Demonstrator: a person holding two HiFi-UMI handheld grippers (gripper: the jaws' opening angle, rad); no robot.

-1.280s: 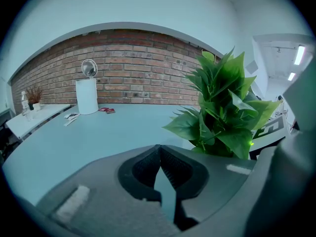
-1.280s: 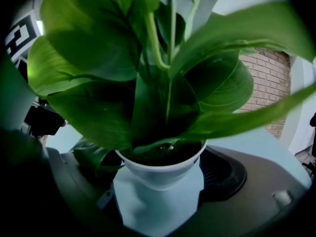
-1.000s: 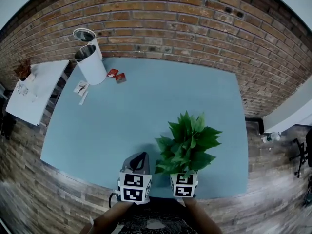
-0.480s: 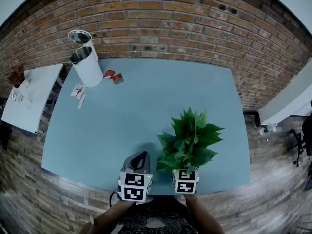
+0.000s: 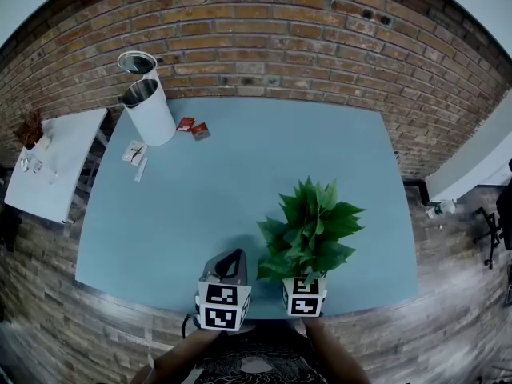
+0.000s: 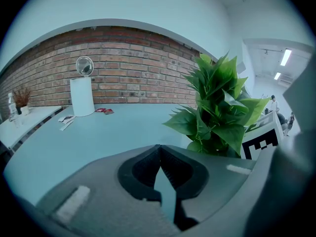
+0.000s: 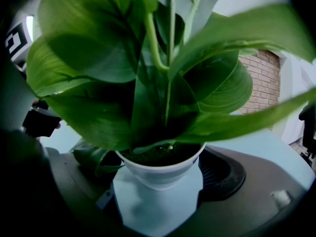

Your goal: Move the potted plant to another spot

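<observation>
My right gripper (image 7: 159, 191) jaws clamp the potted plant (image 7: 160, 167) between them; my left gripper (image 6: 159, 154) is pinched together, empty. Next, I'd judge, a steady lift.

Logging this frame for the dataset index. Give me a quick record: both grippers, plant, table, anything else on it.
potted plant: upright, green leaves, white pot, near the table's front edge, right of centre
right gripper: jaws closed on the potted plant's pot
left gripper: jaws together, empty, beside the plant
table: light blue top, against a brick wall
white cylinders: two, far left corner
red packets: just right of the cylinders
pot lifted: cannot tell
</observation>
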